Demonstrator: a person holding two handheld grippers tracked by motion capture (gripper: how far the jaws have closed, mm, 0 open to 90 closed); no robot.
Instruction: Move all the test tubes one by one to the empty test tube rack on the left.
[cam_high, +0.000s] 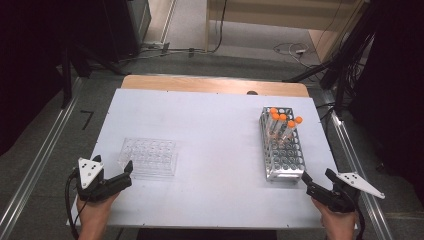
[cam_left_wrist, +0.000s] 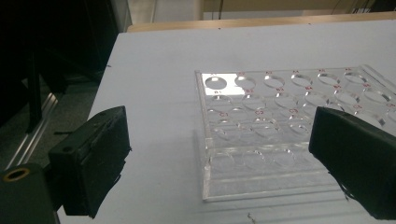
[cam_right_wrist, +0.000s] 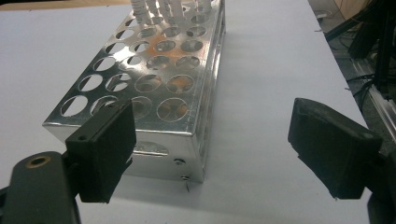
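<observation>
Both hands are low at the near edge of the table (cam_high: 210, 120), one gripper each, and nothing is held. The left gripper (cam_high: 111, 169) has its jaws spread wide, empty, pointing toward the clear well plate (cam_high: 148, 157); in the high view the tip of its far jaw sits just beside the plate's near left corner, though I cannot tell if it touches. Through the left gripper view the plate (cam_left_wrist: 280, 126) lies flat between and ahead of the jaws, its near corner in the gap, its right part running behind the right-hand jaw, while the left-hand jaw stands clear over bare tabletop. Small red labels sit by the round wells, too small to read. Over on the other side, the right gripper (cam_high: 315, 181) is also wide open and empty, its jaws aimed at the near end of the metal rack (cam_high: 281, 145). In the right gripper view the rack (cam_right_wrist: 154, 79) stands ahead of the jaws, its near corner just past the left-hand jaw, which overlaps it; the right-hand jaw is well apart from it, over bare table. The rack's near holes are empty. At its far end, well beyond the jaws, stand the orange-capped tubes (cam_high: 282, 124), upright or slightly leaning. Grey plates ride on top of both grippers, and cables trail back past the hands.
</observation>
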